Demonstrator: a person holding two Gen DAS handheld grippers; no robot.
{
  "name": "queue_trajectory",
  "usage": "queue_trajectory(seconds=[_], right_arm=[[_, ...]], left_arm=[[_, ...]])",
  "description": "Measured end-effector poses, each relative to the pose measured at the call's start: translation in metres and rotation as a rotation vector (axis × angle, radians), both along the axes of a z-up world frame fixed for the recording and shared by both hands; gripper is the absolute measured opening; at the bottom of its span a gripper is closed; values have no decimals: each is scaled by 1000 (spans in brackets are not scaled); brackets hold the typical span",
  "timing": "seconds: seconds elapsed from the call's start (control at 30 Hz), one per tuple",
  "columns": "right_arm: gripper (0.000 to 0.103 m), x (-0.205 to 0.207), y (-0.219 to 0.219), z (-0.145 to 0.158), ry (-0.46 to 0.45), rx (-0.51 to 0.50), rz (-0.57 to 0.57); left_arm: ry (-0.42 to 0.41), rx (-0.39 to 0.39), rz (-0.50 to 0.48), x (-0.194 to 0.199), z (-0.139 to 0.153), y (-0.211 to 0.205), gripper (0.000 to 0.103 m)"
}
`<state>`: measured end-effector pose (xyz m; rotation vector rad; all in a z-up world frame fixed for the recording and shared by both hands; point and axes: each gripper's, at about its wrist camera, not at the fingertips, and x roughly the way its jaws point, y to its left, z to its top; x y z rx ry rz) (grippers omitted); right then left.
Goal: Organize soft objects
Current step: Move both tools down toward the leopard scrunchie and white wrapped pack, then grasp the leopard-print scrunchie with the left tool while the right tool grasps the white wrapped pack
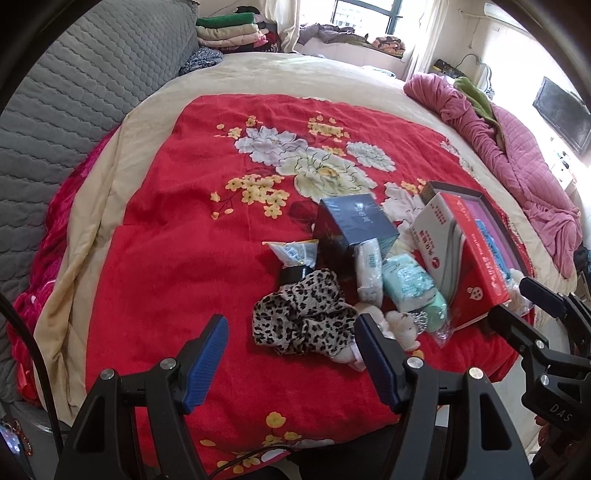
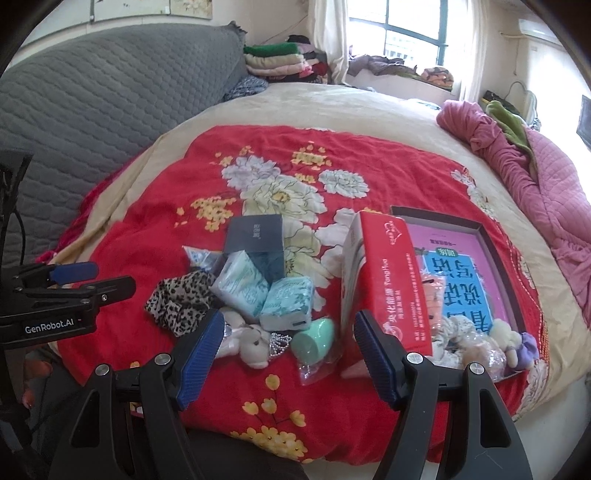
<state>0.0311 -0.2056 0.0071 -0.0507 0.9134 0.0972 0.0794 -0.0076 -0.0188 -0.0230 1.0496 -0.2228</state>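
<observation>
Soft things lie in a heap just past my two grippers, near the front edge of the bed. My left gripper (image 1: 291, 354) has its blue fingers wide apart and nothing sits between them. Right past its tips is the leopard cloth (image 1: 303, 317), all crumpled up. My right gripper (image 2: 286, 350) is wide apart too and holds nothing. Between its tips I see a small cream teddy bear (image 2: 255, 345) lying on its back, with a shiny silver crown (image 2: 277, 341) next to it.

Beside the bear is a mint green cup (image 2: 314, 339) on its side in a clear bag. Behind those are two tissue packs (image 2: 266, 295), pale blue and squashy, leaning on a dark blue box (image 2: 258, 236). A white tube (image 1: 295, 253) pokes out by the leopard cloth.

To the right stands a red box (image 2: 388, 280), tipped up against a flat dark tray (image 2: 498, 266). The tray has a pink and blue book in it, and more soft toys (image 2: 491, 343) are piled at its near end, one of them purple.

All of this rests on a red blanket (image 1: 166, 258) with big white and yellow flowers. Under it is a cream bedspread (image 1: 295, 74). A gray quilted headboard (image 2: 110, 103) is on the left, and a pink quilt (image 1: 517, 158) is bunched up on the right. At the back are folded blankets (image 1: 229, 31) in a stack and a bright window (image 2: 410, 33).
</observation>
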Motion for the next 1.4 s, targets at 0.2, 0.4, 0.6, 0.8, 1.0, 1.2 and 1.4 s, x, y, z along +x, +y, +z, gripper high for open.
queue_trajectory(seconds=[0.2, 0.4, 0.6, 0.8, 1.0, 1.2, 1.4], right_arm=[[74, 9, 2, -12, 27, -4, 8], [74, 25, 8, -32, 74, -12, 25], [74, 42, 14, -53, 112, -23, 39], [74, 57, 21, -63, 123, -5, 48], [74, 71, 44, -76, 143, -5, 93], [74, 83, 54, -93, 158, -26, 105], [74, 94, 55, -103, 159, -14, 102]], left_arm=[[31, 6, 7, 4, -18, 3, 70], [63, 7, 4, 10, -36, 3, 70], [84, -18, 10, 19, -49, 5, 70], [108, -18, 18, 29, -62, 8, 70], [132, -29, 20, 37, -74, 11, 70], [164, -57, 26, 47, -88, 18, 70], [190, -80, 20, 55, -102, 21, 70]])
